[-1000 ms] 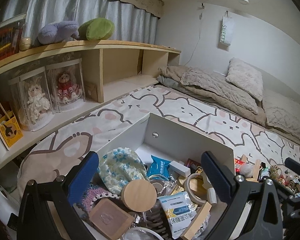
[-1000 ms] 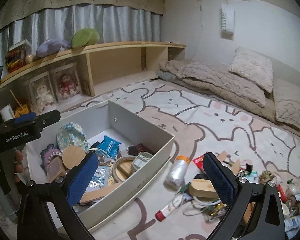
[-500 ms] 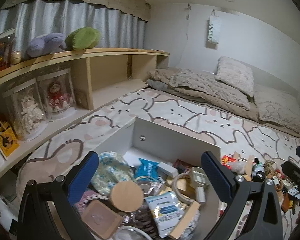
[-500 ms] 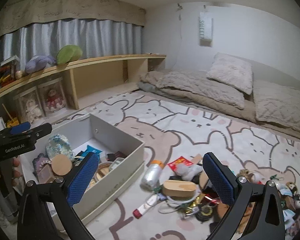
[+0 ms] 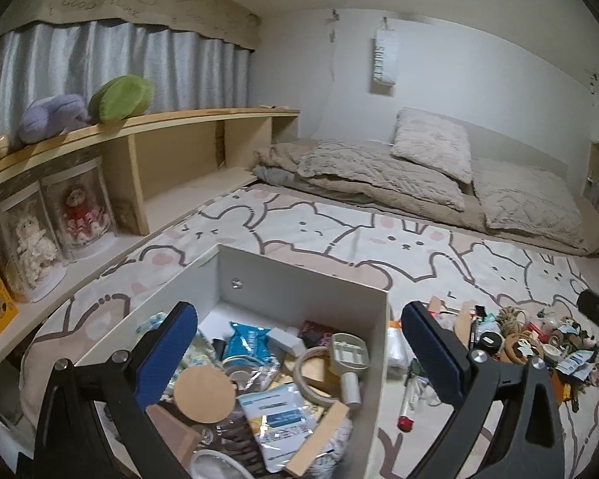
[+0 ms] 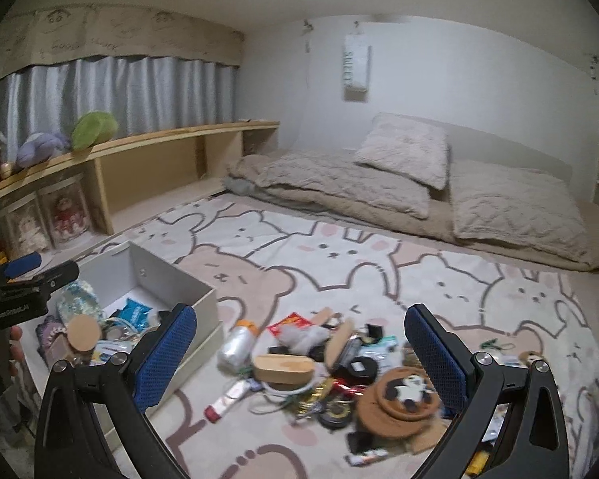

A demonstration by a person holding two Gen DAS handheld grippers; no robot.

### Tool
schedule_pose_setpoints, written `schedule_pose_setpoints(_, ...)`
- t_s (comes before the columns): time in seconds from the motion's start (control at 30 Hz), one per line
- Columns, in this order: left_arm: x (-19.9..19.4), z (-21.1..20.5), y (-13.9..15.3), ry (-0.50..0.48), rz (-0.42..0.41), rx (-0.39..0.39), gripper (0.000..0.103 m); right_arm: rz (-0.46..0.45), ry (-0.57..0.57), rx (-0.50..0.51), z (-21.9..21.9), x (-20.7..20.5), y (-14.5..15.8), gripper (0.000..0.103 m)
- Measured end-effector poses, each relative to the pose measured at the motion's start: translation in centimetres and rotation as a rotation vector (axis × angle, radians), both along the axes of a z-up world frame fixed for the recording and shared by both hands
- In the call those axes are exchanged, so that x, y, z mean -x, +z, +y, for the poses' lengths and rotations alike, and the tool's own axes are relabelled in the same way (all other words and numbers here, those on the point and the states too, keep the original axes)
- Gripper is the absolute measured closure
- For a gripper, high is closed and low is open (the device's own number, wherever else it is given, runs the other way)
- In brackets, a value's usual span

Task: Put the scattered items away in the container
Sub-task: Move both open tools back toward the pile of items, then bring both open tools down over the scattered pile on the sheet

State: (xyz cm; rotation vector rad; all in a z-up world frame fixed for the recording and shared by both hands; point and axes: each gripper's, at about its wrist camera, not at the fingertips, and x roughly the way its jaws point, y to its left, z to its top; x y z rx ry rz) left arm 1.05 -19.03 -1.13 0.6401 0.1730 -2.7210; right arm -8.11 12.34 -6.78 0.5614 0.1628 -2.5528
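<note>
Since a second ago both views swing rightward: right gripper, jaws wide and empty, now faces the floor pile, box slid left. Nearest, the wooden block looks light, stiff; grip its long sides. Left gripper hangs wide, empty, over the box.

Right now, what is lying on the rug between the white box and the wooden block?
A silver bottle with an orange cap lies on its side between the white box and the wooden block, seen in the right wrist view. A small tube lies nearer the camera.
</note>
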Motion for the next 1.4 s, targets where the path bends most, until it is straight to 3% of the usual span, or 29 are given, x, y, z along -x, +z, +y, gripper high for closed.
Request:
schedule_pose_setpoints(0.47,1.1,4.4,0.7,-0.142,0.019,0.007,0.0,0.042,-0.175,-0.022,6.4,-0.4,0.1,0.0)
schedule_pose_setpoints(1.07,3.5,11.3,-0.8,-0.341,-0.026,0.011,0.0,0.049,-0.286,0.015,11.9,-0.9,-0.8,0.0)
schedule_pose_setpoints(1.4,4.2,11.8,-1.4,-0.332,0.011,-0.054,0.0,0.022,-0.341,0.046,14.2,-0.4,-2.1,0.0)
